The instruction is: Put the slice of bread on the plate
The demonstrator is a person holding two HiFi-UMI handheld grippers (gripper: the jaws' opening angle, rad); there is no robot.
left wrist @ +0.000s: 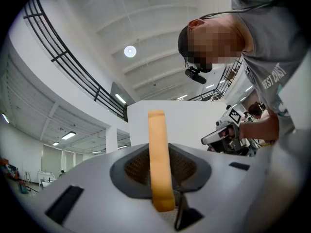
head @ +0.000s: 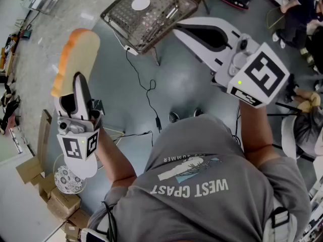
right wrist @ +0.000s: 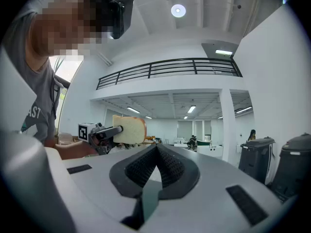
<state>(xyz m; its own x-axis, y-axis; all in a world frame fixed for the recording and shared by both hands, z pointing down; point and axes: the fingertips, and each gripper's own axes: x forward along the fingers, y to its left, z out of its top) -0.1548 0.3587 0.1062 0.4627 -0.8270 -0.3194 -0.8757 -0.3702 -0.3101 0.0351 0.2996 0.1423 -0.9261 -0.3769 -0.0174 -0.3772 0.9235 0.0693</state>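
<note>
My left gripper [head: 81, 82] is shut on a slice of bread [head: 75, 57] with a tan crust, held up in the air at the left of the head view. In the left gripper view the bread [left wrist: 158, 149] stands edge-on and upright between the jaws. My right gripper [head: 177, 29] is raised at the upper right, shut with nothing in it; in its own view the right gripper [right wrist: 156, 148] has its jaw tips touching, and the bread [right wrist: 130, 130] shows to the left. A patterned plate [head: 68, 179] lies low at the left. A white plate [head: 141, 3] rests on a wire rack.
The wire rack [head: 156, 21] stands at the top over a grey floor with a black cable [head: 149, 92]. Cardboard boxes [head: 55, 198] lie beside the patterned plate. A person sits at the far right [head: 303, 14]. Dark bins [right wrist: 284, 169] stand at the right of the right gripper view.
</note>
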